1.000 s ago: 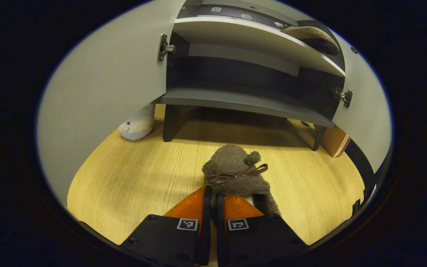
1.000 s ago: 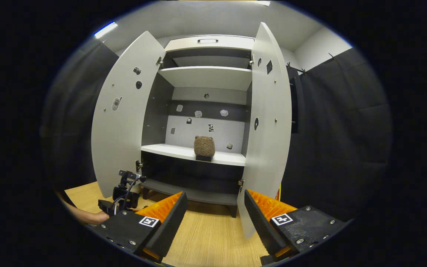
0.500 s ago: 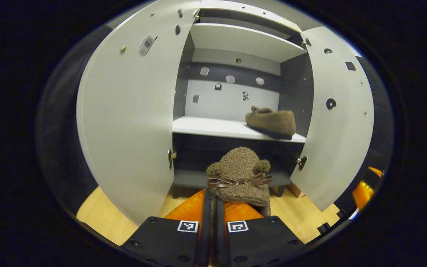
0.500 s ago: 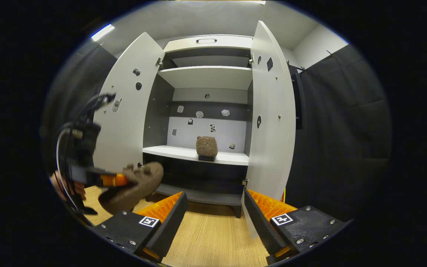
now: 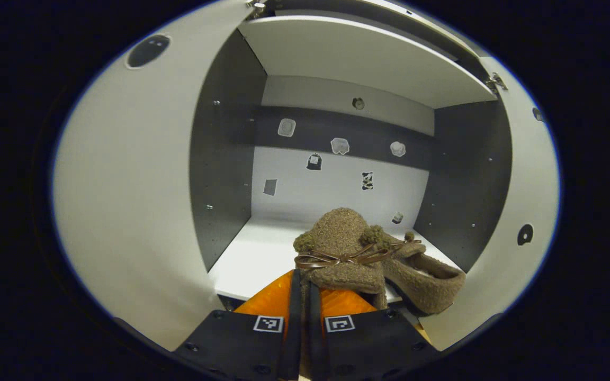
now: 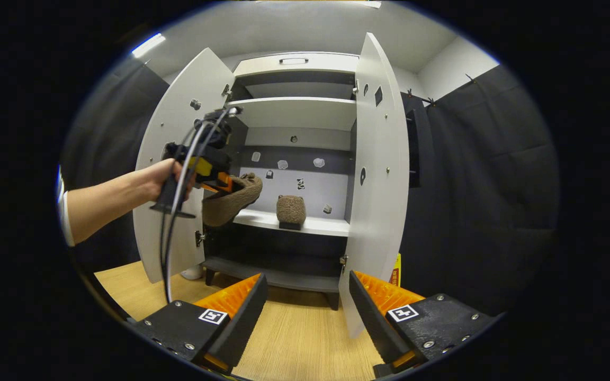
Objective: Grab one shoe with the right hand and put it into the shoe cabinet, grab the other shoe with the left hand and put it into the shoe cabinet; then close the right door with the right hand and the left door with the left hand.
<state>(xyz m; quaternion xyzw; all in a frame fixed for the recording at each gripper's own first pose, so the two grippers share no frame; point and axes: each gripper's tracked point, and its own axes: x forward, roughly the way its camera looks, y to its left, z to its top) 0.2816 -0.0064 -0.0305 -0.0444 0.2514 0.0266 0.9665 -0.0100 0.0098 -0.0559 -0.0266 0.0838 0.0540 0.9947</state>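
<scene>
My left gripper (image 5: 301,278) is shut on the heel edge of a brown fuzzy slipper with a bow (image 5: 339,248). It holds that slipper in the air at the front of the cabinet's white middle shelf (image 5: 254,259). The second brown slipper (image 5: 424,280) rests on that shelf, just to the right. In the right gripper view, a hand holds the left gripper (image 6: 215,180) with its slipper (image 6: 231,200) up by the left door (image 6: 170,211), and the shelved slipper (image 6: 290,210) sits mid-shelf. My right gripper (image 6: 305,304) is open and empty, low above the floor, facing the cabinet.
Both cabinet doors stand wide open, with the right door (image 6: 379,185) swung out toward my right gripper. Another shelf (image 6: 294,111) lies above and a dark bottom shelf (image 6: 278,275) below. A wooden floor (image 6: 294,344) stretches in front. Black cloth hangs on the right.
My left gripper has lifted the slipper from the floor up to the middle shelf's height and moved in toward the cabinet. The right gripper has stayed nearly still, open.
</scene>
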